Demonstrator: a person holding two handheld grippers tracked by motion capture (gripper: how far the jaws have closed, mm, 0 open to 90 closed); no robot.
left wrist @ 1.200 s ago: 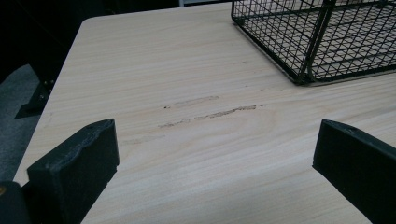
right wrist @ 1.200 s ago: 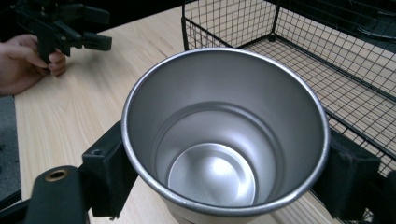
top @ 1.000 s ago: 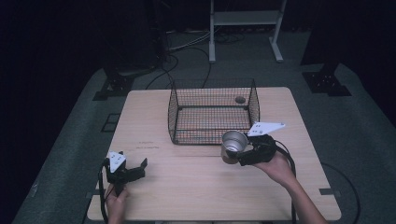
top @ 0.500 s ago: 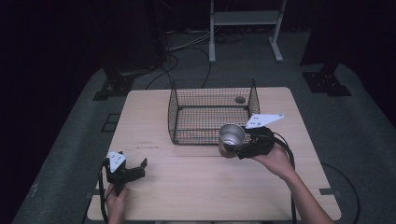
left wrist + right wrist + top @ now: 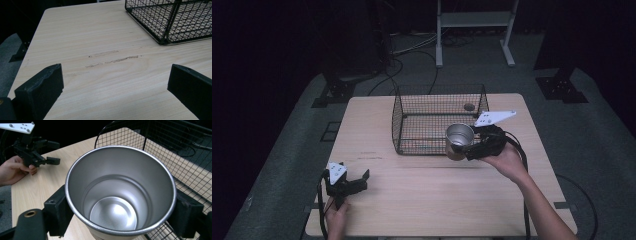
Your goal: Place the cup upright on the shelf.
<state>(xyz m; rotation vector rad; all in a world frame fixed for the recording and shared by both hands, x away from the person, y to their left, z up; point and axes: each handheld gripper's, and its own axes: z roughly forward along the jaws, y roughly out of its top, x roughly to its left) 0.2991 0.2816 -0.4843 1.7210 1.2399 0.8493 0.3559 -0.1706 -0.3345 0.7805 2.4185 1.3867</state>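
- Right tool (image 5: 467, 147) clenched on a metal cup (image 5: 459, 139), one jaw on each side of the rim; cup open end up, empty, shiny inside.
- Cup held off the bench (image 5: 437, 200), at the near right corner of the wire basket (image 5: 412, 122), partly over its front edge in the high view.
- Right gripper view: cup (image 5: 120, 195) between the black jaws, basket mesh (image 5: 185, 157) just beside and behind it.
- Left tool (image 5: 354, 181) released, jaws wide apart, nothing between them, low over the bench's near left part, well apart from the basket.
- Left gripper view: bare wood with scuff marks (image 5: 112, 58) ahead, basket corner (image 5: 165, 27) beyond.
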